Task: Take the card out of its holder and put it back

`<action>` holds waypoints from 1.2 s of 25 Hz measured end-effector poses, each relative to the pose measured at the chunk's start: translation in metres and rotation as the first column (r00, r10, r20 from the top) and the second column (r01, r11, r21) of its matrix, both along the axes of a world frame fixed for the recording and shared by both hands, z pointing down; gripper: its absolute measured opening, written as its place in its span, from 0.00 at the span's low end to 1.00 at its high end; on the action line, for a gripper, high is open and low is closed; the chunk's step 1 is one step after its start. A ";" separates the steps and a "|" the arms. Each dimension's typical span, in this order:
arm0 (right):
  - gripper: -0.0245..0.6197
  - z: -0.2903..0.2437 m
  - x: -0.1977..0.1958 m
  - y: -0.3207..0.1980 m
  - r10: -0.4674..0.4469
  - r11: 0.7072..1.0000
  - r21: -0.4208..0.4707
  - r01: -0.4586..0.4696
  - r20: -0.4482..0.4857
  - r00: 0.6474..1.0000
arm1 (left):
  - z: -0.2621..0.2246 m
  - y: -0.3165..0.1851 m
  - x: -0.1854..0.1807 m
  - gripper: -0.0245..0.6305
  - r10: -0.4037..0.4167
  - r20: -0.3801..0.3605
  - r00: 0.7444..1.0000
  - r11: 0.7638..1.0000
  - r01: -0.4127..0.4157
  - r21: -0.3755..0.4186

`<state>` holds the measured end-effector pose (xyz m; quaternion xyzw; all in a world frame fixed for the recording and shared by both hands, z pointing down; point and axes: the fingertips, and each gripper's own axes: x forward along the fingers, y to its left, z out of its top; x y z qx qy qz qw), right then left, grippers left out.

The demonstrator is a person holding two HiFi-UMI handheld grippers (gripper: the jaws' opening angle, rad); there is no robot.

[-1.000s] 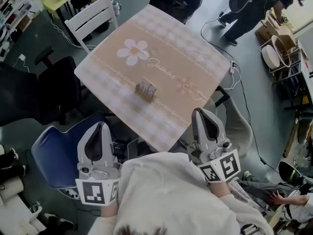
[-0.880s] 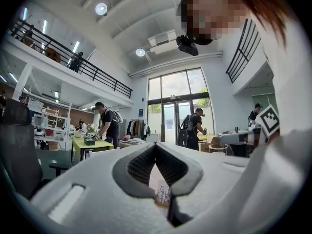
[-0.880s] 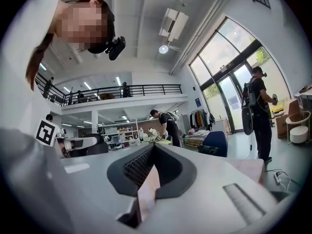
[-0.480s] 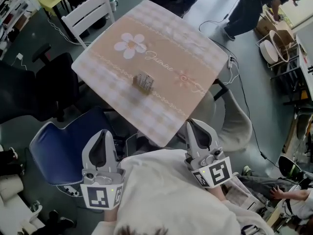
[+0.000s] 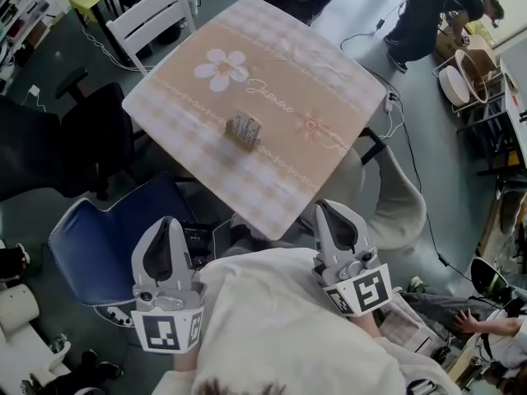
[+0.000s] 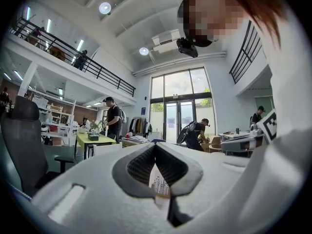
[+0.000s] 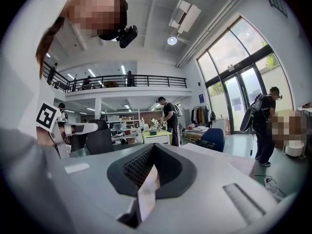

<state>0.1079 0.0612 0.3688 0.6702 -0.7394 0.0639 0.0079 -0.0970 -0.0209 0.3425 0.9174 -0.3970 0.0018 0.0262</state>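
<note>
Card holder (image 5: 244, 131): set near the middle of the table (image 5: 329, 89), with its long axis run from 10 to 4 o'clock. The card is not told apart from it at this range.
Left gripper (image 5: 168, 222): pressed together, nothing pinched. The holder is found at 1 o'clock, well apart.
Right gripper (image 5: 325, 207): pressed together, nothing pinched. The holder is found at 11 o'clock, and the reach is judged about equal for both.
Change: both grippers are drawn back from the table edge and lowered. The holder is left unmoved.
</note>
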 end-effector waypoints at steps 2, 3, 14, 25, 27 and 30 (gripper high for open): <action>0.04 0.001 -0.002 0.000 -0.005 1.000 0.000 0.005 -0.004 1.000 | -0.001 -0.001 -0.004 0.04 -0.006 0.003 1.000 1.000 0.006 0.007; 0.04 0.001 -0.003 0.000 -0.006 1.000 0.001 0.006 -0.005 1.000 | -0.001 -0.002 -0.005 0.04 -0.007 0.004 1.000 1.000 0.007 0.009; 0.04 -0.006 -0.018 -0.009 -0.047 0.999 0.008 0.047 -0.020 0.999 | -0.009 -0.005 -0.010 0.04 -0.008 -0.009 1.000 1.000 0.008 0.025; 0.04 0.000 -0.024 -0.019 -0.096 0.995 -0.022 0.095 -0.022 0.995 | -0.001 -0.006 -0.016 0.04 -0.047 -0.008 0.999 0.999 0.047 -0.007; 0.04 0.001 -0.022 -0.020 -0.095 0.995 -0.025 0.095 -0.021 0.995 | 0.000 -0.007 -0.014 0.04 -0.047 -0.006 0.999 0.999 0.047 -0.009; 0.04 0.002 -0.019 -0.021 -0.090 0.996 -0.024 0.090 -0.017 0.996 | -0.001 -0.008 -0.011 0.04 -0.043 -0.004 0.999 0.999 0.043 -0.008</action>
